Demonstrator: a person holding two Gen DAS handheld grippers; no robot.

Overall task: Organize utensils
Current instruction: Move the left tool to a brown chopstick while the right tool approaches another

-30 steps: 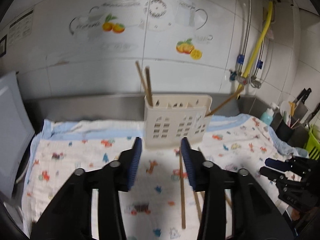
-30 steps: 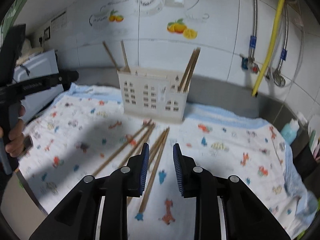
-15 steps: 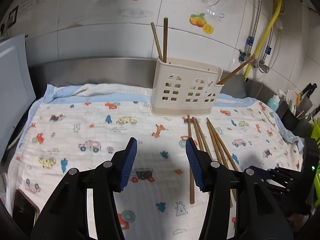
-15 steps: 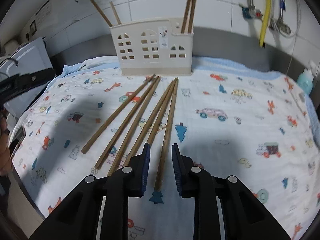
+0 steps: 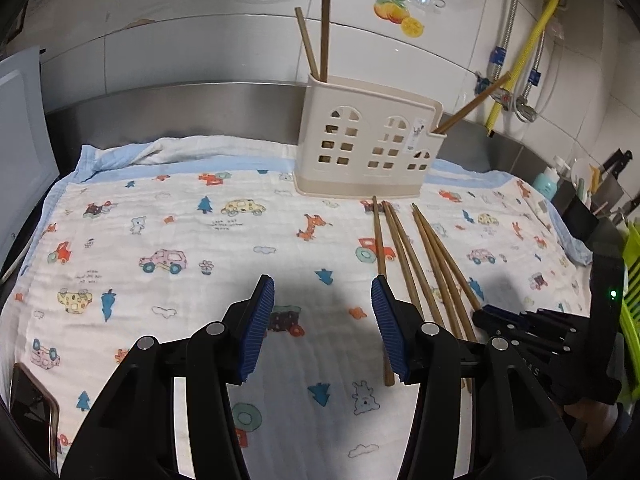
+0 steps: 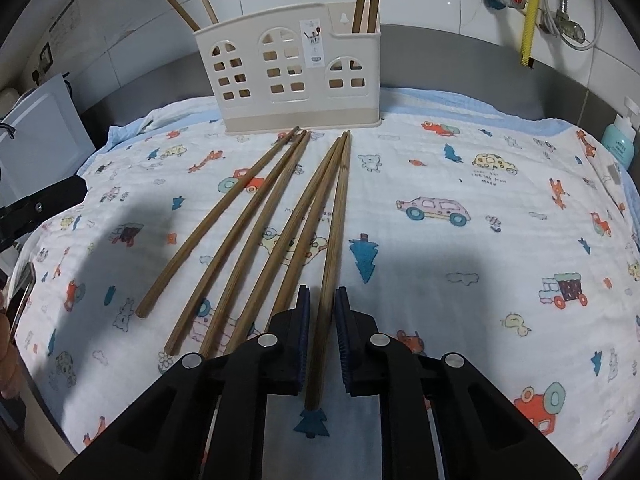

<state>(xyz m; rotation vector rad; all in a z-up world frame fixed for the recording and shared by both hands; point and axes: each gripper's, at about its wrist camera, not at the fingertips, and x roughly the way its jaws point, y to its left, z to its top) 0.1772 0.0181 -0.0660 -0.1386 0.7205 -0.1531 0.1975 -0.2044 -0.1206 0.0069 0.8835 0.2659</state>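
Several brown wooden chopsticks (image 6: 280, 216) lie fanned on the patterned cloth in front of a cream utensil holder (image 6: 292, 76) that has chopsticks standing in its end compartments. My right gripper (image 6: 322, 300) is low over the cloth, its jaws narrowly open on either side of the rightmost chopstick (image 6: 334, 248), with small gaps to the pads. My left gripper (image 5: 322, 304) is open wide and empty above the cloth, left of the chopsticks (image 5: 416, 256). The holder (image 5: 368, 140) stands beyond it.
A printed cloth (image 6: 480, 200) covers the steel counter. A yellow hose and taps (image 6: 528, 12) hang on the tiled wall. A teal bottle (image 6: 618, 140) stands at the right. A white board (image 5: 20, 140) leans at the left; a phone (image 5: 32, 412) lies near the cloth's near-left corner.
Both grippers have come down and closer to the cloth. My right gripper has moved forward so the rightmost chopstick lies between its jaws. The left gripper stays open.
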